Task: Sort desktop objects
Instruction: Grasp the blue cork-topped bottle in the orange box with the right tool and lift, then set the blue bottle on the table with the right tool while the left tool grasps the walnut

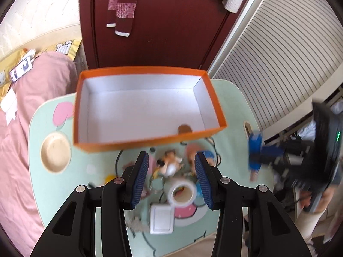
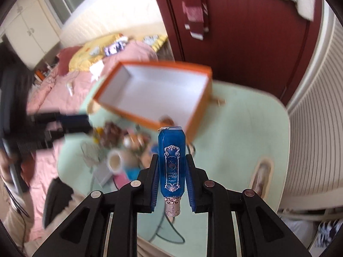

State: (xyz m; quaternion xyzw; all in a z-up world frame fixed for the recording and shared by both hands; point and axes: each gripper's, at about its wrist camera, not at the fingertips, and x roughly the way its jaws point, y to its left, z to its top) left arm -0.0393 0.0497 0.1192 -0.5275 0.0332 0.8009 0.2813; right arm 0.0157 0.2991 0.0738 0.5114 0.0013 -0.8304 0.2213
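1. Carrying step in hand, by judgement: right gripper (image 2: 171, 176) is clamped on a blue bottle (image 2: 171, 162), pads pressing both flat sides, silver cap toward the camera, far end aimed at the orange box (image 2: 194, 117).
2. Bottle is held off the table; in the left wrist view it shows as a blurred blue shape (image 1: 255, 152) to the right of the box, over the table's right edge.
3. Left gripper (image 1: 171, 172) has its fingers wide apart, nothing between them. Hovers over the pile: figurine (image 1: 169, 163), tape roll (image 1: 182, 192), white square item (image 1: 161, 219).
4. Box sits at the far part of the green table (image 1: 231, 98). White inside, nearly bare; one small brown item (image 1: 184, 128) lies by the near wall.
5. Next move, est.: bring bottle over the near rim, lower inside, then spread fingers. Needs clearance over the wall; bottle is long, so tilt or lay flat w/ care.
6. Left gripper looks set to drop onto the pile; figurine and tape lie close together, so a clean single pick needs centring.
7. Writing: bottle front has a silver ornate frame w/ script text, too small to read. No brand legible elsewhere; both views motion-blurred.
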